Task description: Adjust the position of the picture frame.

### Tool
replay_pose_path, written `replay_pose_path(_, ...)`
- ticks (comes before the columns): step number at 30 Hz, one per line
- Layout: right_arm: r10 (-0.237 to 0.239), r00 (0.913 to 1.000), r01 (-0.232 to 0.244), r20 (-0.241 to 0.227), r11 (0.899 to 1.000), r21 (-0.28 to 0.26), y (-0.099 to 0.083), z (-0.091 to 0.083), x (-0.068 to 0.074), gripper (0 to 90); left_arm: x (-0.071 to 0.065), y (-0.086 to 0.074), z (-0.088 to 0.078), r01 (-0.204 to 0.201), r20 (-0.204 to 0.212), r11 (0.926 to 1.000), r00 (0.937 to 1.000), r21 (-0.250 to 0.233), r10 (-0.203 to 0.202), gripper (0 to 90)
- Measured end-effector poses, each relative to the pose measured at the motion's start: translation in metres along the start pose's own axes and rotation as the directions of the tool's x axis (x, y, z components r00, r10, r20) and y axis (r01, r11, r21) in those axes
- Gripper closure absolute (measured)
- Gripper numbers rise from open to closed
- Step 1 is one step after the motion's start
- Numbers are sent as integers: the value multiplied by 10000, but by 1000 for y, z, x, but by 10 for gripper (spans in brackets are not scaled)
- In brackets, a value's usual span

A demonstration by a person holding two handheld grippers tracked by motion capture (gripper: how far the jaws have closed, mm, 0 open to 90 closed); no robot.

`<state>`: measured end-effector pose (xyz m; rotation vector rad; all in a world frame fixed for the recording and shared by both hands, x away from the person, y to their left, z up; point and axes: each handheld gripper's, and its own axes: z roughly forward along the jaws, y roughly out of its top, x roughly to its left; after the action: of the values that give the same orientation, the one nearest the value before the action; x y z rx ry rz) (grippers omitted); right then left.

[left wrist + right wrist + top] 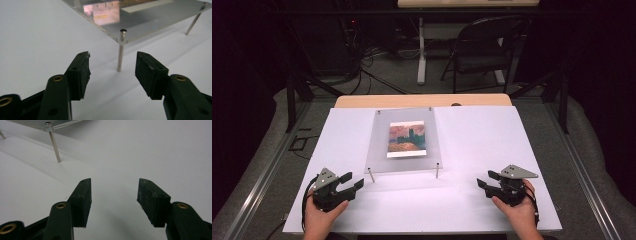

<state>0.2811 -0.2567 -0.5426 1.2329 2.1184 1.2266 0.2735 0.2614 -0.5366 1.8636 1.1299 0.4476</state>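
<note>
A clear acrylic plate point(404, 150) stands tilted on thin metal legs in the middle of the white table point(472, 135), with a small painted picture point(407, 139) under it. My left gripper point(357, 184) rests at the front left, open and empty, pointing at the plate's near left leg point(120, 50). The plate's edge point(100, 27) and the picture's reflection show beyond my left gripper point(112, 62). My right gripper point(480, 182) rests at the front right, open with nothing between its jaws. The near right leg point(55, 145) stands up and left of my right gripper point(114, 188).
A folding chair point(484, 47) and a table leg point(421, 50) stand on the carpet beyond the table. Cables lie on the floor at the back left. Metal rails run along both sides of the table.
</note>
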Motion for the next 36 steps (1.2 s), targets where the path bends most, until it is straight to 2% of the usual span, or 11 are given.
replay_pose_path(7,-3,10000,3,-41,10000,-74,-1,0,-1,490,-7,1,6,-323,338,9986,9990,420,309,501)
replay_pose_path(11,-102,9999,102,-24,9999,-38,-1,-2,1,507,-7,2,12,-199,522,9984,9985,530,171,521)
replay_pose_path(14,-56,10000,55,-47,10000,-68,-1,-2,1,517,-8,3,18,-152,502,9967,9987,793,112,534)
replay_pose_path(16,-27,10000,27,6,10000,-27,-1,-2,1,519,-8,4,21,-145,561,9967,9984,799,100,538)
replay_pose_path(20,15,9998,-11,219,9998,-179,-2,-2,3,472,-8,8,30,-75,652,9957,9979,923,15,558)
replay_pose_path(25,42,10000,-40,62,9995,-313,-3,0,6,403,-10,12,41,-114,648,9951,9979,982,50,580)
replay_pose_path(31,62,9999,-65,-81,9994,-340,-3,1,8,401,-11,14,50,-232,726,9932,9972,1137,150,612)
replay_pose_path(36,-24,10000,23,-31,9996,-291,-1,2,11,438,-11,15,53,-102,627,9937,9980,1112,32,645)
